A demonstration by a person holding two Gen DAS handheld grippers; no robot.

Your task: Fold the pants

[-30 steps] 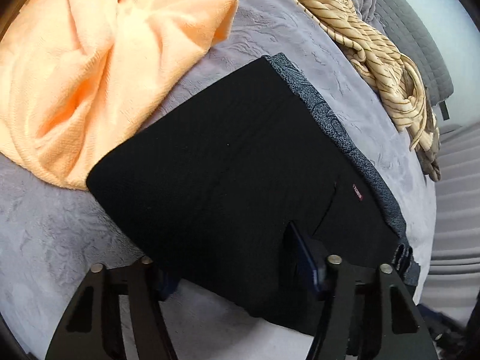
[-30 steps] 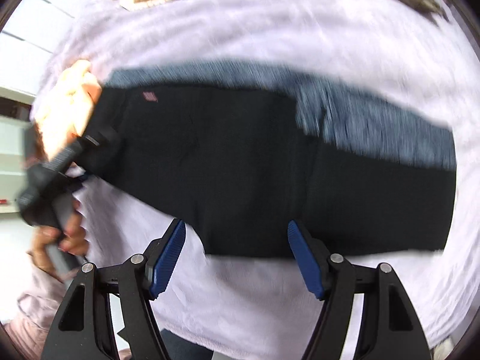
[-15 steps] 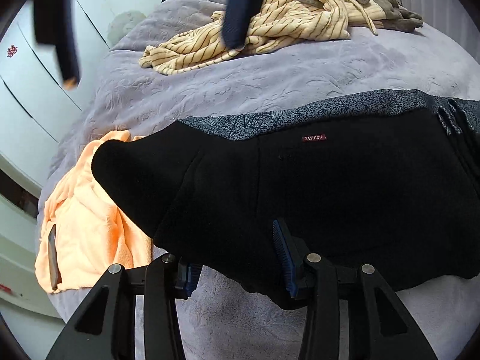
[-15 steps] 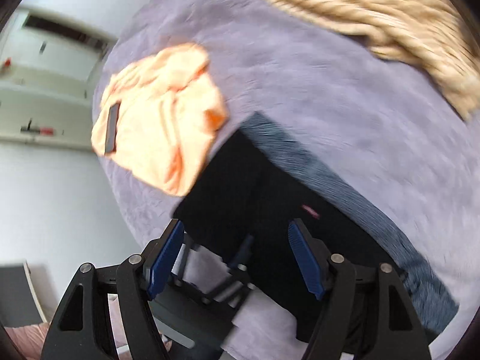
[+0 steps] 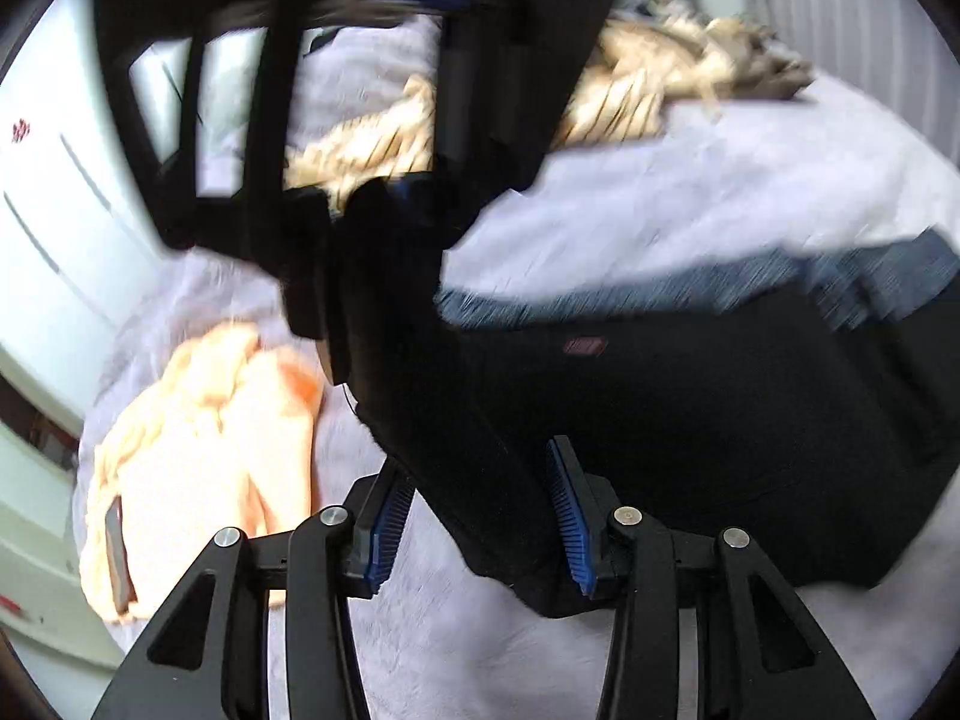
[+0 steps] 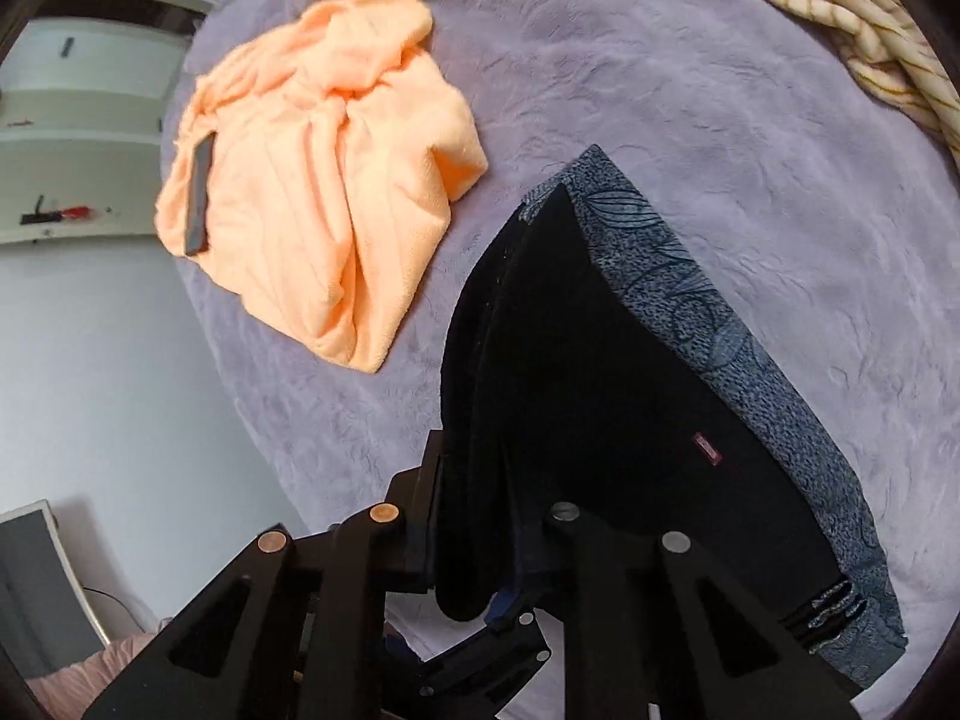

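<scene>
The black pants (image 5: 720, 420) with a grey patterned lining (image 6: 720, 348) lie folded on the lilac bedspread (image 6: 690, 90). My left gripper (image 5: 474, 516) has its jaws apart around the pants' near corner; the blue pads (image 5: 567, 510) show on both sides of the fabric. My right gripper (image 6: 480, 546) is shut on the pants' near edge (image 6: 474, 510), lifting it into a fold. In the left wrist view the right gripper (image 5: 360, 120) looms blurred at the upper left, holding the same raised corner.
An orange towel (image 6: 324, 180) lies crumpled to the left of the pants; it also shows in the left wrist view (image 5: 210, 450). A beige striped garment (image 6: 840, 18) lies at the far side of the bed. White cabinets (image 5: 54, 228) stand beyond the bed's left edge.
My right gripper came down from open above the bed and closed on the pants' near edge, beside the left gripper. The left gripper's jaws have opened off the fabric and the corner has lifted.
</scene>
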